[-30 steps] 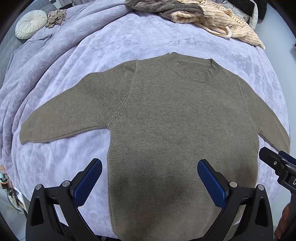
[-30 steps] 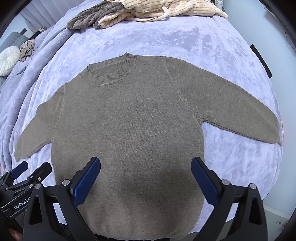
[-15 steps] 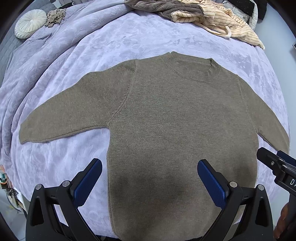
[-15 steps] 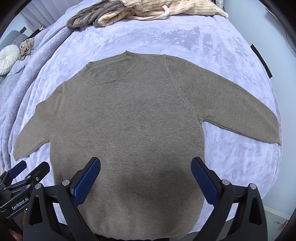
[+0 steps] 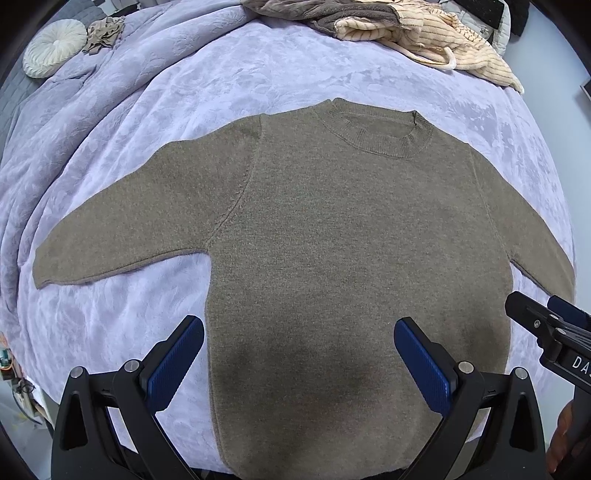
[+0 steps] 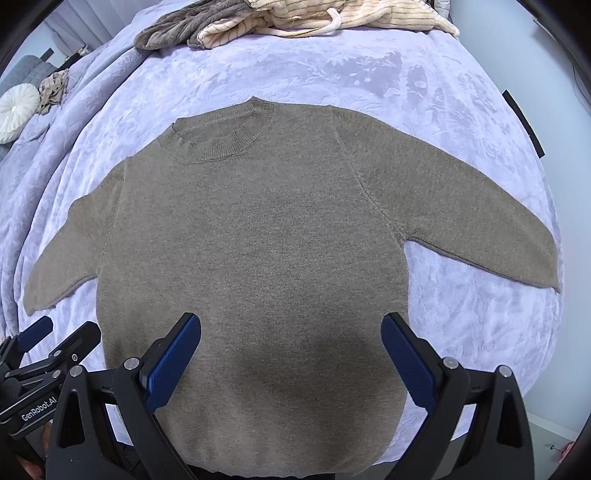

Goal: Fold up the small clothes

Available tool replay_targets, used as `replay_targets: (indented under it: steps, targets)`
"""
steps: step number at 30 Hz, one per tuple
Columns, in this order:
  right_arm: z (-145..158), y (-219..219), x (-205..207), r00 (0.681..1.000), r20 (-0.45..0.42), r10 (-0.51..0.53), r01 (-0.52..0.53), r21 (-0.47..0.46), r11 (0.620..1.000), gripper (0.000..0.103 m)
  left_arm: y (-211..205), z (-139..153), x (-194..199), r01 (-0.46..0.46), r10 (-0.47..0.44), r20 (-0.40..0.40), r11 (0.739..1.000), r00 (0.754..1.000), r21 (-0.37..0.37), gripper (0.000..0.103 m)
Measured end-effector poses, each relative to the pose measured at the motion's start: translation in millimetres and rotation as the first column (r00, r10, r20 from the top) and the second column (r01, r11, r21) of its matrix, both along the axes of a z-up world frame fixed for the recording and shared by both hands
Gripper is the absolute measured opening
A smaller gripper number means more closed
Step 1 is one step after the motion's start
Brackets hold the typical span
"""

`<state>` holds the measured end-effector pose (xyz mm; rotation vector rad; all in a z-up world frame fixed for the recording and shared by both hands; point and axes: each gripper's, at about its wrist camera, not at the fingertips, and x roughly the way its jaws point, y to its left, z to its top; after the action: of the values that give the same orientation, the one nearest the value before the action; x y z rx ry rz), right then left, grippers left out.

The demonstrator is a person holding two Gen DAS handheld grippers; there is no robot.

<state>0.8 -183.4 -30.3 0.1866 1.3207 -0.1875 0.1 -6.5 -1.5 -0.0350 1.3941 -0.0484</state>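
Observation:
A small olive-brown knit sweater (image 5: 332, 240) lies flat and face up on a lilac bedspread (image 5: 221, 81), both sleeves spread out, neck away from me; it also shows in the right wrist view (image 6: 258, 240). My left gripper (image 5: 299, 350) is open and empty, hovering over the sweater's lower left body near the hem. My right gripper (image 6: 291, 347) is open and empty over the lower right body. The right gripper's tips show at the right edge of the left wrist view (image 5: 546, 314); the left gripper shows at the lower left of the right wrist view (image 6: 55, 343).
A pile of cream striped and grey-brown clothes (image 5: 406, 29) lies at the far edge of the bed, also in the right wrist view (image 6: 295, 22). A round white cushion (image 5: 55, 48) and a crumpled beige cloth (image 5: 103, 33) lie far left. The bed's near edge is just below the hem.
Both grippers have drifted very slightly; the sweater has not moved and both stay open.

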Motion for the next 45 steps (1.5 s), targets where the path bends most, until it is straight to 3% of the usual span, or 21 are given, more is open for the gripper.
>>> replay_targets:
  steps: [45]
  targets:
    - [-9,9,7,0.999,-0.024,0.029,-0.029,-0.021,0.999,0.099,6,-11,2,-0.019,0.019,-0.026,1.0,0.999,-0.012,0.103]
